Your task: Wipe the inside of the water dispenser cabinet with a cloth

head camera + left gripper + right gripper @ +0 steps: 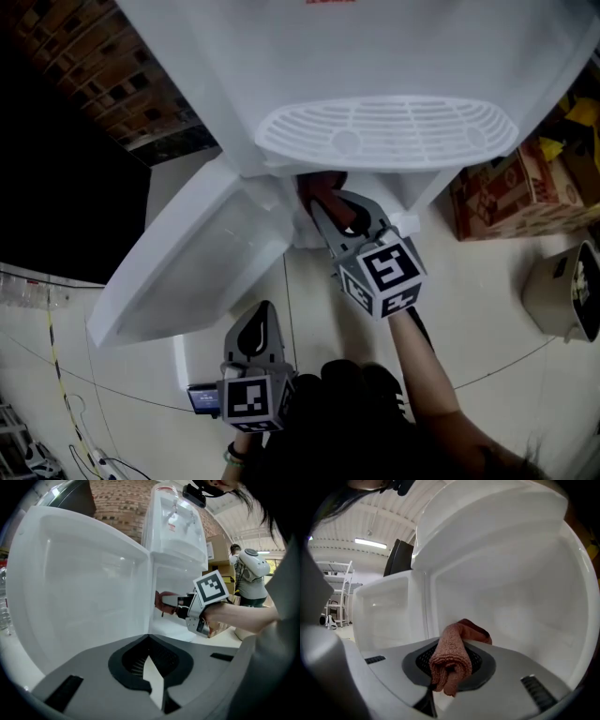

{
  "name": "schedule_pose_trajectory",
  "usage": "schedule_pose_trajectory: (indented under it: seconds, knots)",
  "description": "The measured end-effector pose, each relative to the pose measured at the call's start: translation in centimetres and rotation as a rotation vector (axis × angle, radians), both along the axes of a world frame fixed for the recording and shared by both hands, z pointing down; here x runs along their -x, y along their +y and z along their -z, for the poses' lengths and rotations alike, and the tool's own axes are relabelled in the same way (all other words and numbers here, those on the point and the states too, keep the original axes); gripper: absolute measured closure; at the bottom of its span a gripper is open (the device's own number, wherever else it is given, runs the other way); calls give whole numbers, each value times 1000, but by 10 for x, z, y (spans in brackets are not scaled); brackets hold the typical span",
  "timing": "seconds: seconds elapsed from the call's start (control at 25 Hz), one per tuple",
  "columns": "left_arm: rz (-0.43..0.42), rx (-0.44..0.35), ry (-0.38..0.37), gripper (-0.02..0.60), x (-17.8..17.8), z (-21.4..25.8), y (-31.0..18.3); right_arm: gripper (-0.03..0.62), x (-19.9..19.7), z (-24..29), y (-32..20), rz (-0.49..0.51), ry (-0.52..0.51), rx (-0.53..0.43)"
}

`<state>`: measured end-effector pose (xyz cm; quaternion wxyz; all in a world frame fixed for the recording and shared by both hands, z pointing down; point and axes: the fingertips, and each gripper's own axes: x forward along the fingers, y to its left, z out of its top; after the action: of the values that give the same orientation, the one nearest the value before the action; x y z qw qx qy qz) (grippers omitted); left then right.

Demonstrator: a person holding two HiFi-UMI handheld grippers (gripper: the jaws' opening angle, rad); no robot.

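The right gripper, pinching the cloth inside the cabinet at twelve o'clock, needed firm, overlapping strokes; the left gripper waited closed, empty.

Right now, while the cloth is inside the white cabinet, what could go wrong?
The cloth is bunched in the right gripper, with only a small end poking out, so the hard jaws might scrape the cabinet wall instead of wiping it. The open door stands close beside the left gripper; a bump could swing it onto the reaching arm.
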<state>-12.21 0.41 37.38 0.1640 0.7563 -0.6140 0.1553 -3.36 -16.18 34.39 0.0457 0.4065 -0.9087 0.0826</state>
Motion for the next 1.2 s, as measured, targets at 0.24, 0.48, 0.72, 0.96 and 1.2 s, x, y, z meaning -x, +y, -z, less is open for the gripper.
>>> schedule_pose_trajectory:
  seconds: [0.24, 0.48, 0.72, 0.96, 1.2]
  knots:
    - [-2, -4, -4, 592, 3, 0, 1, 519, 2, -82, 9, 24, 102, 175]
    - [17, -5, 7, 592, 7, 1, 1, 519, 9, -133, 23, 71, 170, 292]
    - [3, -11, -10, 592, 11, -1, 3, 519, -10, -40, -31, -16, 86, 97]
    - [23, -8, 4, 592, 15, 1, 4, 519, -17, 47, -82, -77, -81, -109]
    - [60, 14, 22, 592, 27, -6, 8, 519, 1, -14, -88, -33, -46, 26]
